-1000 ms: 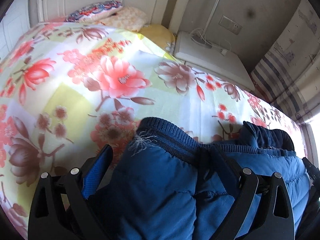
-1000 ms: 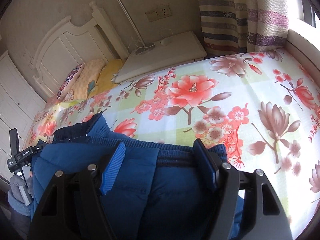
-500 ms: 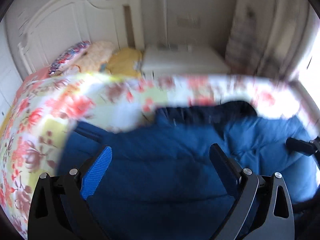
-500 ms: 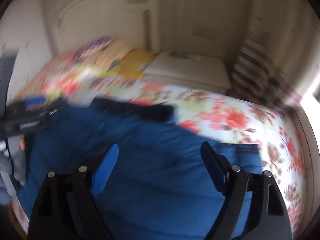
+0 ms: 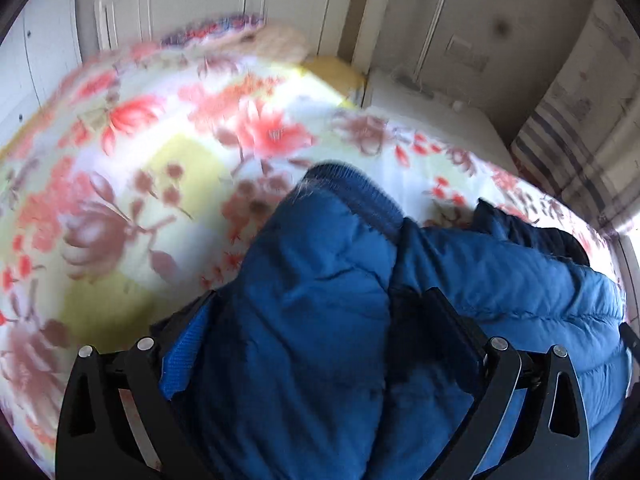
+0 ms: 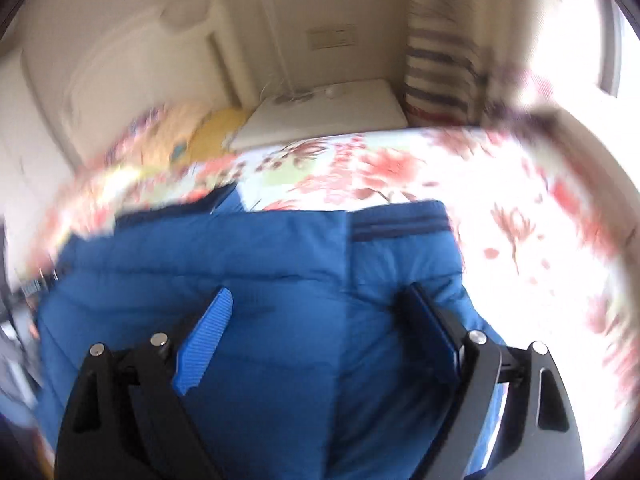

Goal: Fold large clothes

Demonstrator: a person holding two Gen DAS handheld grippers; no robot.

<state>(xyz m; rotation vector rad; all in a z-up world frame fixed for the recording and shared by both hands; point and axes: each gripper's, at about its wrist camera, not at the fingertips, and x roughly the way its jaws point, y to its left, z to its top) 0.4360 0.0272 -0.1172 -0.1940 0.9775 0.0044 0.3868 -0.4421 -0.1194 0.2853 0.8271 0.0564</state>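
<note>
The blue padded jacket (image 6: 280,280) lay partly folded on the bed (image 6: 500,184), the right gripper (image 6: 316,320) opening, the left gripper (image 5: 316,320) spread wide around a bunched fold, more folds seemingly remaining.

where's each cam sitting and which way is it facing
Left wrist: on the left gripper, angled down over the blue padded jacket on the floral bedspread toward the headboard; both fingers show.
Right wrist: on the right gripper, jaws opening, same jacket between them, facing the nightstand and curtain.
Shared: jacket, bedspread, nightstand.
</note>
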